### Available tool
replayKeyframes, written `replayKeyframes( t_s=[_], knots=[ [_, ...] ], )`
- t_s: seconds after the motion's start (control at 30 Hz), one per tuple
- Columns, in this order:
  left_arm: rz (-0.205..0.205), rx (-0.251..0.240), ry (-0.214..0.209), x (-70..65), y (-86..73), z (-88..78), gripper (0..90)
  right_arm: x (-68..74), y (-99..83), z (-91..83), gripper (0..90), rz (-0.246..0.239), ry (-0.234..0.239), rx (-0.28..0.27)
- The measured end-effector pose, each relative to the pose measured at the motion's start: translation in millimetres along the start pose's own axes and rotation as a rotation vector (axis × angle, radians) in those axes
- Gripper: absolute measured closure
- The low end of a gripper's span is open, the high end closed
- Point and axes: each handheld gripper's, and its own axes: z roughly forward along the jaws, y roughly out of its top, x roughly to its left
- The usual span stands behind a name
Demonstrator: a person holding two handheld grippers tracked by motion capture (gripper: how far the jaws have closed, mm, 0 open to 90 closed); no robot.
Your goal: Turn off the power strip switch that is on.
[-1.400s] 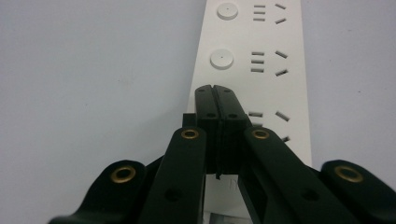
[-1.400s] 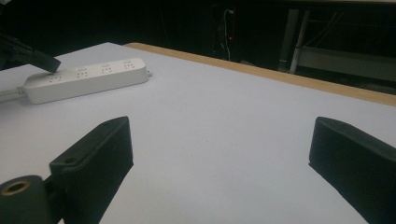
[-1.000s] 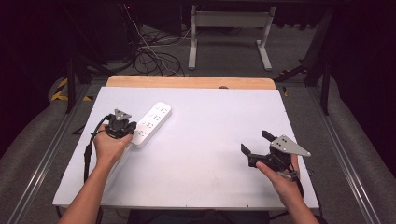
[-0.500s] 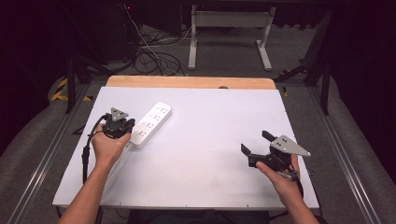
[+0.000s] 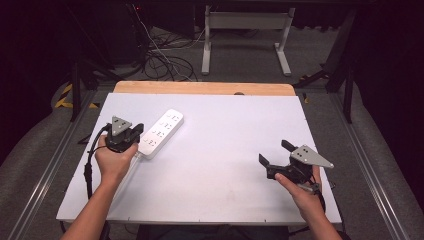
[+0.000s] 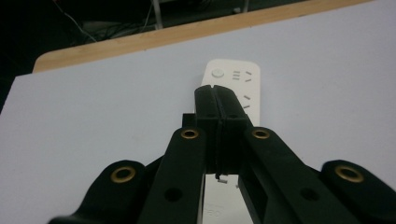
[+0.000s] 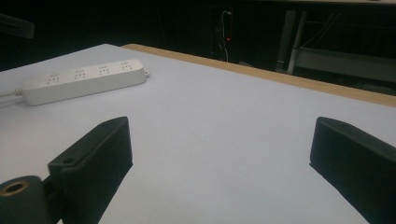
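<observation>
White power strip (image 5: 160,134) lies on bench (image 5: 225,150), far-left part, socket faces up; no readable writing. Left hand-held gripper (image 6: 218,100) over strip's near end, jaws pressed together, nothing between. Right hand-held gripper (image 7: 219,154) well apart from strip, jaws wide, empty.

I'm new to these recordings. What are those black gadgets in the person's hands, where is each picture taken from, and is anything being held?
A person holds a two-jaw hand-held gripper in each hand. One picture looks down from above the table; the other two come from cameras riding on the grippers. A white power strip lies on the white tabletop. The left hand-held gripper hovers over the strip's near end, jaws pressed together on nothing that I can make out. The right hand-held gripper sits apart near the right edge, jaws wide open and empty.
</observation>
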Motion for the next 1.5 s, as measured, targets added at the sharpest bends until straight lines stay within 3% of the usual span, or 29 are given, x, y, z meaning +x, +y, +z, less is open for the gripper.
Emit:
replayKeyframes(
  t_s=[0.17,0.4,0.53,0.67,0.93,1.1,1.23,1.5],
  knots=[
    [-0.009,-0.075,0.027,-6.3,2.2,-12.2,89.7,0.0,0.1,-0.1,6.3,-0.002,0.0,0.0],
    [-0.014,-0.176,0.128,-11.2,3.3,-24.9,89.2,-0.2,0.2,-0.8,6.3,0.002,-0.001,0.0],
    [-0.023,-0.226,0.157,-9.8,2.7,-31.8,89.0,-0.8,0.3,-1.5,6.4,0.004,-0.003,-0.003],
    [-0.042,-0.24,0.155,-9.1,1.4,-36.2,89.0,-0.6,0.5,-1.7,6.4,0.002,-0.005,-0.002],
    [-0.042,-0.259,0.156,-13.3,-2.0,-45.3,89.0,-1.1,0.2,-1.9,6.4,0.006,-0.007,-0.002],
    [-0.046,-0.304,0.167,-16.5,-4.7,-52.8,88.4,-0.8,0.4,-2.0,6.5,0.005,-0.006,-0.002],
    [-0.061,-0.328,0.181,-16.8,-5.4,-53.1,87.9,-0.5,0.5,-1.8,6.5,0.003,-0.005,-0.002],
    [-0.083,-0.33,0.185,-12.6,-6.0,-51.1,87.8,-0.6,0.6,-1.6,6.6,0.0,-0.004,-0.001]
  ],
)
